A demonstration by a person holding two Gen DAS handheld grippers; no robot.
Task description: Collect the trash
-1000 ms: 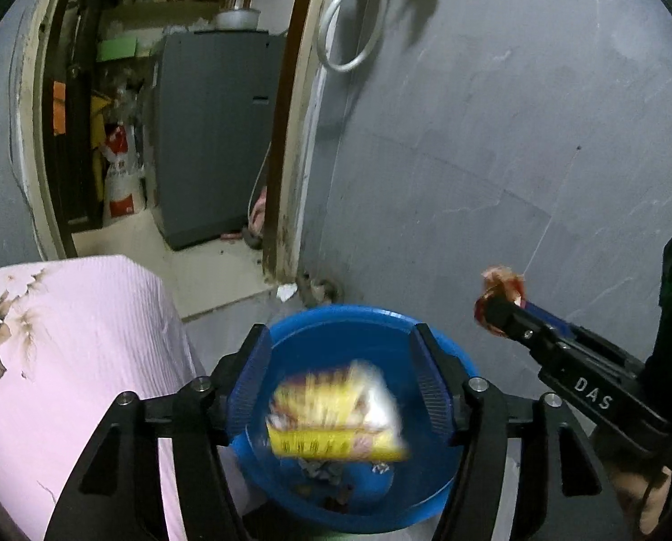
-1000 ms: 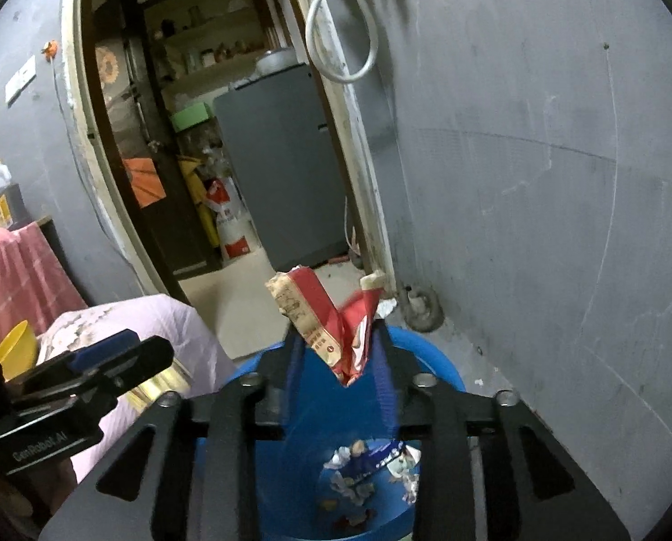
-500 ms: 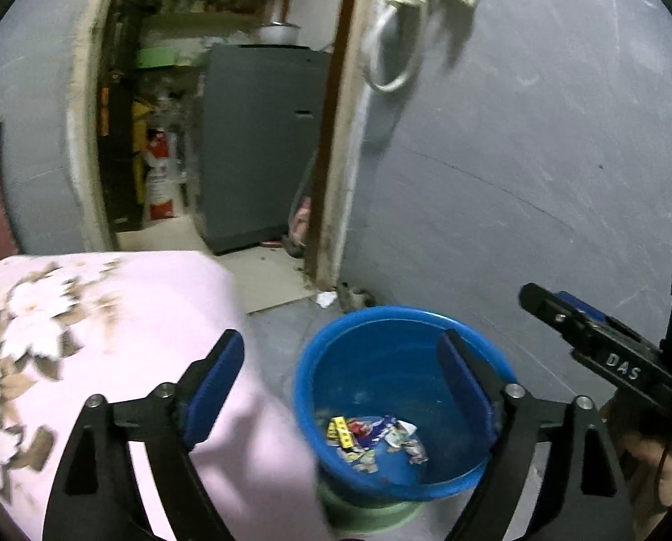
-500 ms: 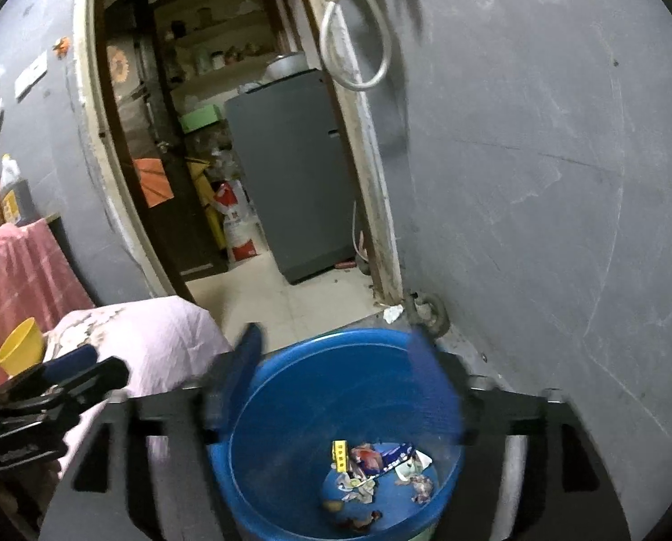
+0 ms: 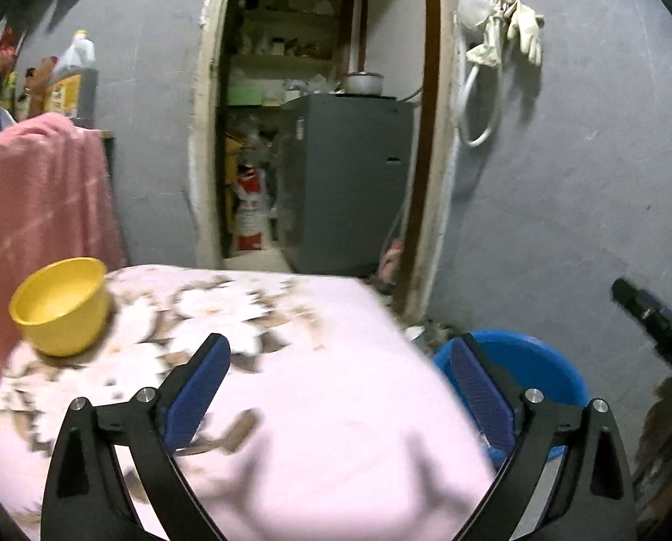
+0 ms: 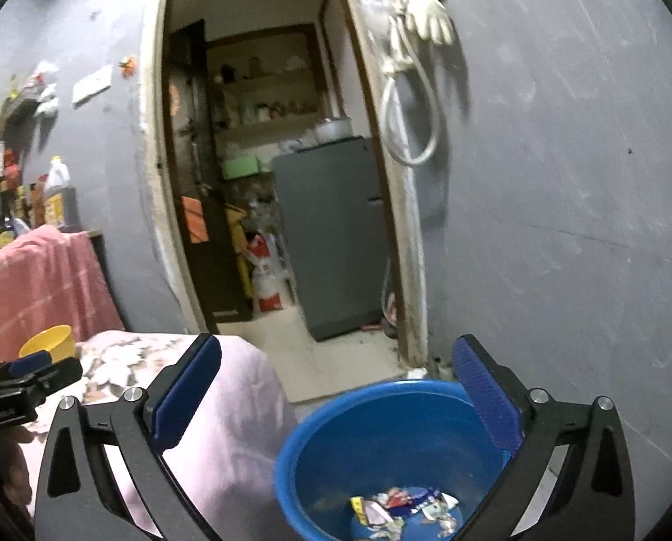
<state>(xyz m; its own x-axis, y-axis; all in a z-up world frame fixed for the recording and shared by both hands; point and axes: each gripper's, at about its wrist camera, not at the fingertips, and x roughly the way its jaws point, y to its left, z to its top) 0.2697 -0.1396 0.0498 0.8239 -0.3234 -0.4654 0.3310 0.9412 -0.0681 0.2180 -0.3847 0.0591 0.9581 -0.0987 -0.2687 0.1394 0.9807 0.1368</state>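
A blue tub (image 6: 381, 442) stands on the floor by the grey wall, with several crumpled wrappers (image 6: 403, 507) lying in its bottom. My right gripper (image 6: 336, 360) hangs above the tub's near rim, its jaws opening wide with nothing between them. In the left wrist view the tub (image 5: 538, 374) shows at lower right, partly behind the bed. My left gripper (image 5: 340, 356) is over the pink floral bed cover (image 5: 336, 405), jaws opening, empty. The right gripper's tip (image 5: 651, 315) shows at the right edge, and the left gripper (image 6: 25, 383) at the right wrist view's left edge.
A yellow bowl (image 5: 61, 306) sits on the bed's left side. A pink towel (image 5: 34, 198) hangs behind it. An open doorway (image 6: 268, 180) leads to a room with a grey fridge (image 6: 336, 234). Gloves and a hose (image 6: 417, 67) hang on the wall.
Both grippers let their wrappers drop into the tub and opened wide. The left one swung left, from over the tub to over the bed. The right one drew back and rose slightly.
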